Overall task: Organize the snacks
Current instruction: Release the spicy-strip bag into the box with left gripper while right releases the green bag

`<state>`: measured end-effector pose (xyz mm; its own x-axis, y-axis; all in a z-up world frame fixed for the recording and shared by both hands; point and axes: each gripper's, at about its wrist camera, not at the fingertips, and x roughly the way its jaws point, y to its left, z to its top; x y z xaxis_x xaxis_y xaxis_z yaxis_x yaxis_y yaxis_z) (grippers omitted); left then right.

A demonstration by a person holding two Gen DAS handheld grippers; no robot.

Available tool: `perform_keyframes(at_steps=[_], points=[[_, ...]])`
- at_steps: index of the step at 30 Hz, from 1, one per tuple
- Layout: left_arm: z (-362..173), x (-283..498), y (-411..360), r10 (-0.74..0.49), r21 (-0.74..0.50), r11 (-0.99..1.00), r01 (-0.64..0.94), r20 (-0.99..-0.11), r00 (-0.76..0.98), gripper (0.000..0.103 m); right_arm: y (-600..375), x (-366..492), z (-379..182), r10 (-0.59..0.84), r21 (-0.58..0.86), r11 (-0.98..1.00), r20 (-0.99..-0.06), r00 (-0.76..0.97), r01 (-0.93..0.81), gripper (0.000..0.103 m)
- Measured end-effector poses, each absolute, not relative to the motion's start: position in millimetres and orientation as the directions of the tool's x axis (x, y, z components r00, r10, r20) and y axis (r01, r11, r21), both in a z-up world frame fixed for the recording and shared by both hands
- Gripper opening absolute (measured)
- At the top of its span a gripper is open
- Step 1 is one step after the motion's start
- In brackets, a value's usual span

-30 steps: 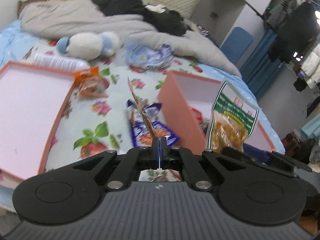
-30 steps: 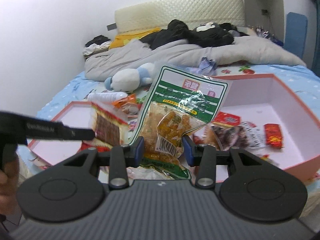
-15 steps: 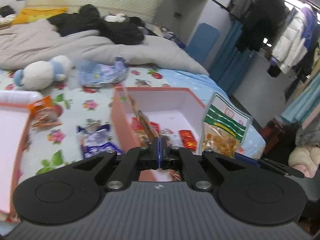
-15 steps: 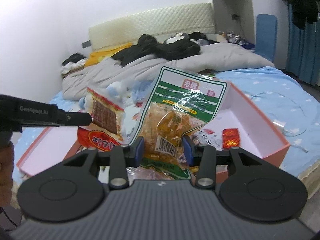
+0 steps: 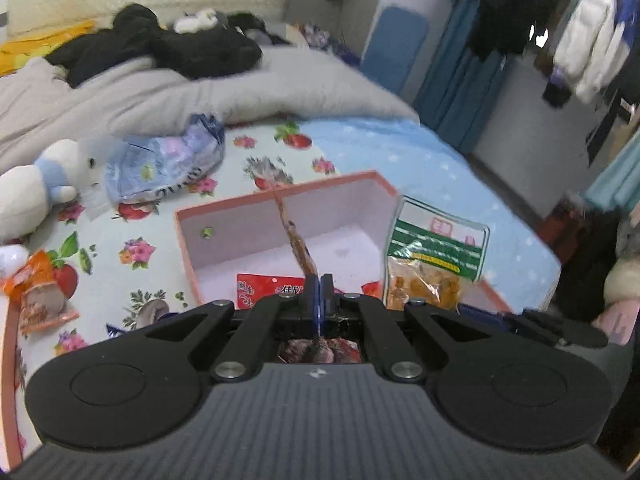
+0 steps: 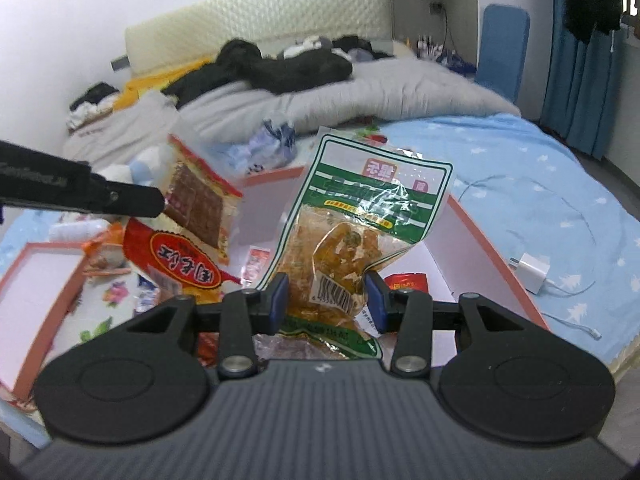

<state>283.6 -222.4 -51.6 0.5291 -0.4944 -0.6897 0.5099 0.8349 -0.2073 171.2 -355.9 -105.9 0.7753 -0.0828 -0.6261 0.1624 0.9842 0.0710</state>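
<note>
My left gripper [image 5: 317,290] is shut on an orange-and-red snack packet [image 5: 294,236], seen edge-on above the pink box [image 5: 280,196]. In the right wrist view the same packet [image 6: 192,216] hangs from the left gripper [image 6: 158,202] over the box's left side. My right gripper [image 6: 326,300] is shut on a green-and-clear snack bag [image 6: 360,224], held upright above the pink box [image 6: 480,232]; the bag also shows in the left wrist view [image 5: 434,256]. Red snack packets [image 5: 268,288] lie inside the box.
A second pink tray [image 6: 36,292] lies at the left. An orange snack [image 5: 38,292], a blue-white bag [image 5: 160,164] and a plush toy [image 5: 36,188] lie on the floral sheet. A white charger [image 6: 530,270] lies right of the box. Grey duvet behind.
Both grippers have moved right with their packets, from over the sheet and box edge to above the pink box's inside. Both stay shut.
</note>
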Motion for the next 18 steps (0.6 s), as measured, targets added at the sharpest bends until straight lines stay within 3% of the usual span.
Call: perform_keyframes(at_steps=[7,13,15,18], points=[[-78,335,-246,-0.421,-0.163,0.855,0.493,-0.772,0.476,0.000,-372,206,-126,-0.079,0.067,0.981,-0.723,0.686,0.184,0.044],[-86,353,-244,-0.416,-0.191,0.859,0.474,-0.800,0.432,0.001,-372,211,-134,-0.079,0.056,0.982,-0.747,0.660,0.181,0.049],[-84,351,-242,-0.428,-0.199,0.854,0.481,-0.796,0.429,0.001,-372,209,-133,-0.085,0.062,0.978,-0.748,0.658,0.197,0.056],[-83,354,-238,-0.441,-0.231,0.846,0.481,-0.810,0.387,0.007,-374,205,-130,-0.079,0.083,0.975,-0.740,0.668,0.207,0.080]])
